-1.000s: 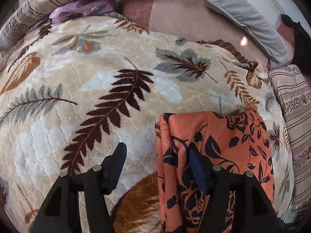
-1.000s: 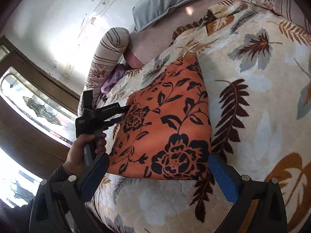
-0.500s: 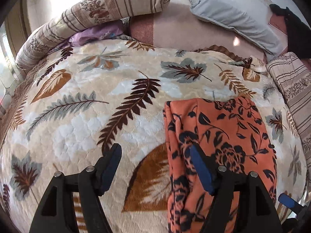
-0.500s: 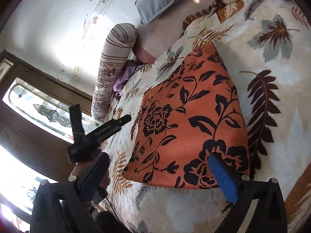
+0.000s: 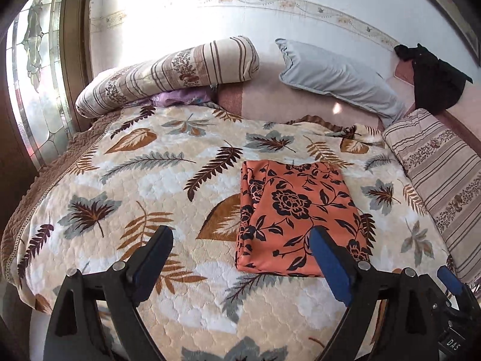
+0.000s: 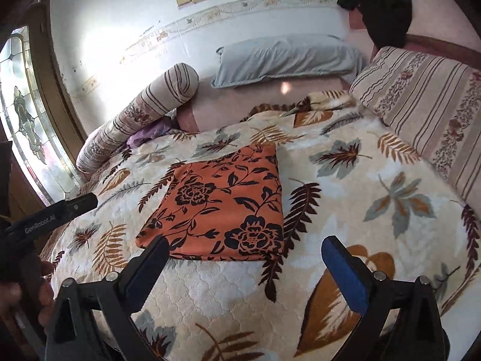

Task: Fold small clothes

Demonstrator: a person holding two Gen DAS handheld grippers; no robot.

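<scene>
An orange garment with black flowers [image 5: 296,215] lies folded into a flat rectangle on the leaf-patterned blanket [image 5: 150,180]; it also shows in the right wrist view [image 6: 222,207]. My left gripper [image 5: 242,243] is open and empty, held back above the bed's near edge, its right finger over the garment's near side. My right gripper [image 6: 243,252] is open and empty, held above the garment's near edge. The left gripper's body [image 6: 51,219] shows at the left of the right wrist view.
A striped bolster [image 5: 168,75] and a purple cloth [image 5: 177,99] lie at the back left. A grey pillow [image 5: 336,78] leans on the wall. A striped cushion [image 5: 436,174] lies at the right. A black garment [image 5: 433,75] hangs at the back right corner.
Both grippers have pulled back and up from the garment, so more of the bed and wall shows. The garment lies still in its folded shape.
</scene>
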